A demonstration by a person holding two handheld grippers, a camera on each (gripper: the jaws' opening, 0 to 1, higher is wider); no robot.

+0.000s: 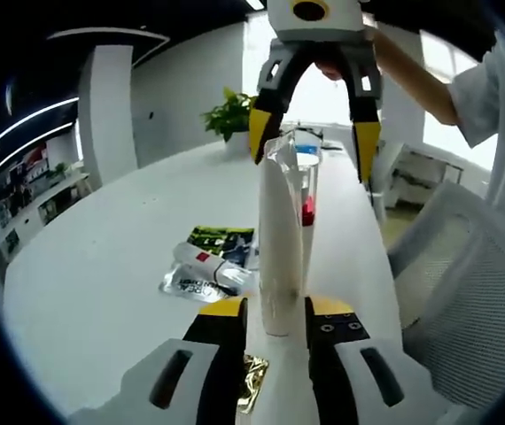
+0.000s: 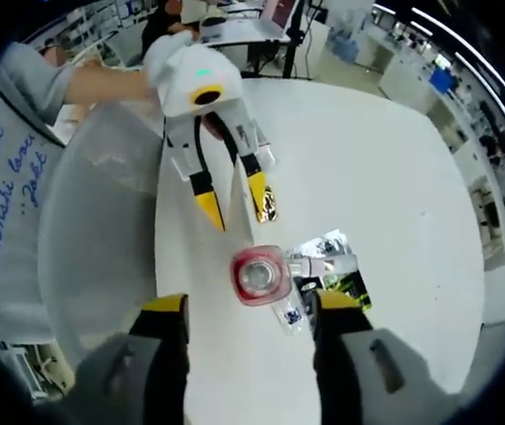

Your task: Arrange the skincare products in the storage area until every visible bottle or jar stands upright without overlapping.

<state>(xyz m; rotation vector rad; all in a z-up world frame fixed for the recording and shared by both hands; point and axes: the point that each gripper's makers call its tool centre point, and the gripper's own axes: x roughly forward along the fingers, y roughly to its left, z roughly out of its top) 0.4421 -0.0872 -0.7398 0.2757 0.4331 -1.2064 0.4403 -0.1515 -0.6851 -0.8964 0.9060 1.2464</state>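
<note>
One white tube (image 1: 279, 257) — between left hand-held gripper (image 1: 275, 329) jaws.

A: The tube (image 1: 279, 257) at centre is white; the desk (image 1: 102, 292) is white too.
B: The bottle (image 2: 259, 274) shows a red rim; the gripper (image 2: 232, 202) tips are yellow, the packet (image 1: 226, 243) green and black.

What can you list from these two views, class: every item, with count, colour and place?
white tube: one, white, upright in left claw
clear bottle: one, clear with red ring, standing beside tube
sachets: several, green-black and silver, flat on table
gold foil packet: one, gold, by left claw
plant: one, green, table's far end
table: one, white
mesh chair: one, white, beside table
left claw: yellow-tipped, shut on tube
right claw: yellow-tipped, open, above tube
</note>
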